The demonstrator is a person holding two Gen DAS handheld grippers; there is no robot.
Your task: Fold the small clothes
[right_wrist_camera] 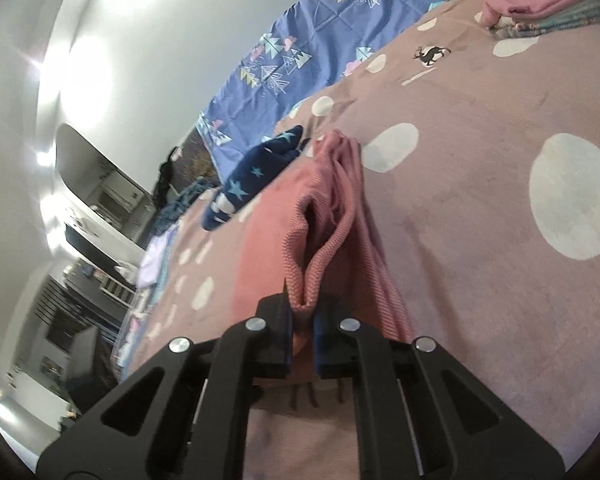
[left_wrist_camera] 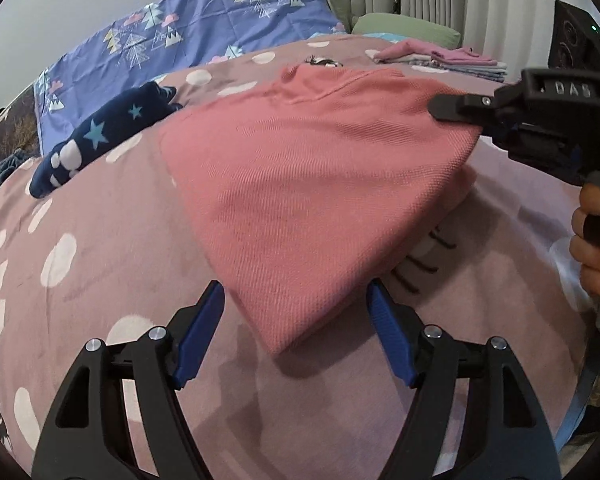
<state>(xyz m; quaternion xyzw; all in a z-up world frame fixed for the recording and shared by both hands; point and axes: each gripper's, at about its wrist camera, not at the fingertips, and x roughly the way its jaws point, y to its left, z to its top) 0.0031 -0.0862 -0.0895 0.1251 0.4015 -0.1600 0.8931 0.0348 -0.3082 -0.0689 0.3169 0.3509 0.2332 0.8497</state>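
Observation:
A pink knit garment (left_wrist_camera: 300, 184) lies partly folded on the bed, its near corner pointing at me. My left gripper (left_wrist_camera: 296, 332) is open, its blue pads on either side of that corner, not touching it. My right gripper (left_wrist_camera: 452, 110) is shut on the garment's far right edge and lifts it. In the right wrist view the right gripper (right_wrist_camera: 302, 320) pinches a bunched fold of the pink garment (right_wrist_camera: 324, 240).
A mauve bedspread (left_wrist_camera: 100, 220) with white dots covers the bed. A navy star-print garment (left_wrist_camera: 100, 136) lies at the left. A stack of folded clothes (left_wrist_camera: 444, 58) sits at the back right. A blue patterned sheet (left_wrist_camera: 180, 40) lies behind.

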